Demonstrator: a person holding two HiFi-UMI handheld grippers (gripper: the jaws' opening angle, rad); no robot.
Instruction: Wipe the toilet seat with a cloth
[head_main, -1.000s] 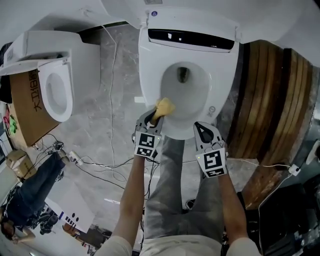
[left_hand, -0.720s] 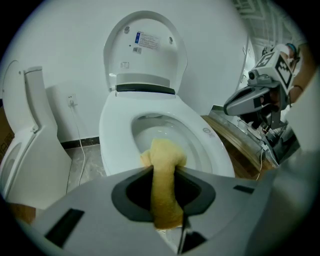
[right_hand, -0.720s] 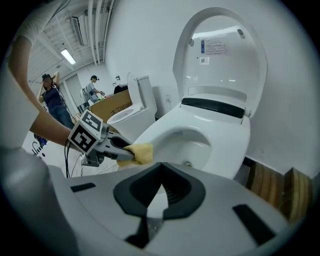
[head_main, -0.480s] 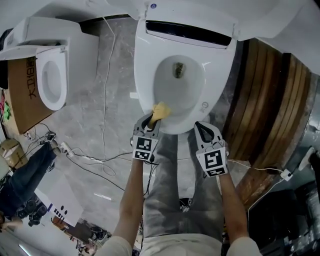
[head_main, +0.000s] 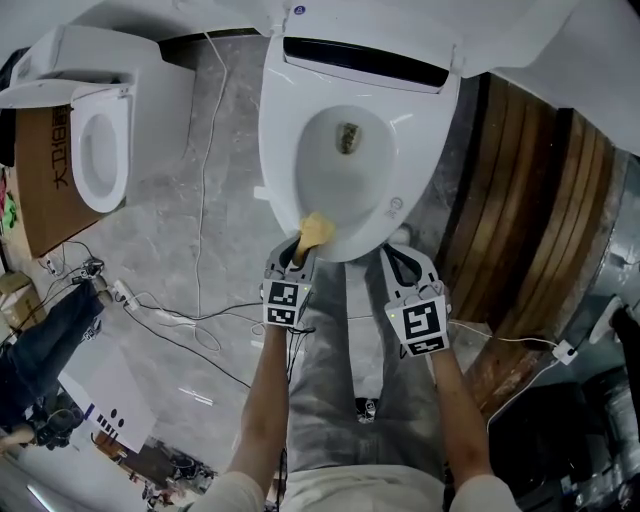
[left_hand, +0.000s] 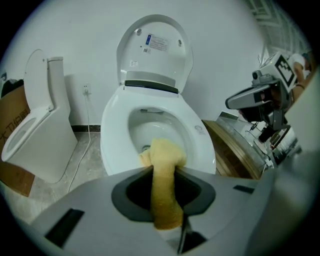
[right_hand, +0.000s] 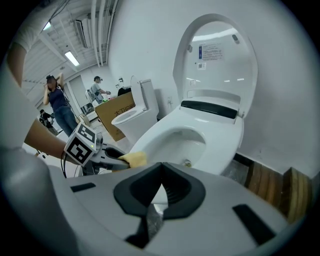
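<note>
Grey marble floor (head_main: 170, 210) surrounds a white oval toilet seat (head_main: 278, 170). Head view: the left tongs (head_main: 298, 248) hold a folded yellow cloth (head_main: 317, 229) on the seat's near-left rim, and the right tongs (head_main: 399, 257) hover by its near edge. Left gripper view: jaws clamped on the cloth. Right gripper view: jaws together, empty. A sweep drifting inward could slip the cloth into the bowl (head_main: 345, 175).

Grey marbled floor (head_main: 160, 230) bears toilet (head_main: 290, 190); second toilet (head_main: 95, 150); cardboard box (head_main: 45, 190); cables (head_main: 200, 316) (white, black).
</note>
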